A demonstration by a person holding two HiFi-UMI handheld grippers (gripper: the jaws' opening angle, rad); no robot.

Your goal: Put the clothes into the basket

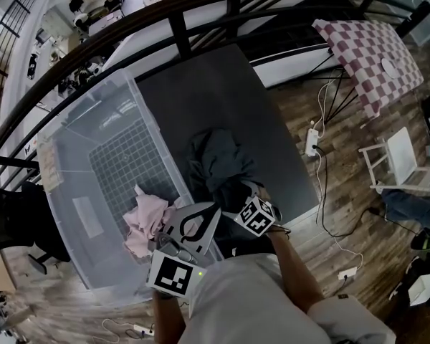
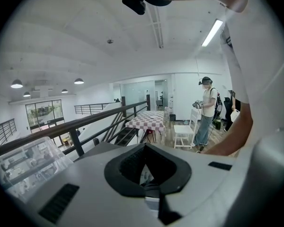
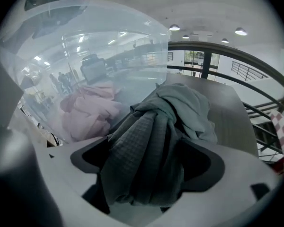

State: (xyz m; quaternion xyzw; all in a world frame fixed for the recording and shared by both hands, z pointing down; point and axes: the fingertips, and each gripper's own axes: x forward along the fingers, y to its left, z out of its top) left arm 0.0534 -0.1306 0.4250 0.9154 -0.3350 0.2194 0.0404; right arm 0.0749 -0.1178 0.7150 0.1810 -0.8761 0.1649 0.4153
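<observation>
A clear plastic basket (image 1: 72,156) stands at the left of a dark table (image 1: 222,92), with a pink garment (image 1: 145,217) lying in its near corner. A dark grey garment (image 1: 218,156) sits crumpled on the table beside the basket. My right gripper (image 1: 236,196) is down over this garment's near end. In the right gripper view the jaws (image 3: 146,164) stand wide open, and the grey garment (image 3: 180,103) lies bunched between them. The basket wall (image 3: 109,32) and pink garment (image 3: 90,108) show just behind. My left gripper (image 1: 193,224) hovers over the basket's near rim, shut and empty (image 2: 149,167).
A black railing (image 1: 179,20) curves behind the table. On the wooden floor to the right are a checkered table (image 1: 376,49), a white chair (image 1: 405,163) and a power strip with cables (image 1: 312,142). Another person (image 2: 208,110) stands far off in the left gripper view.
</observation>
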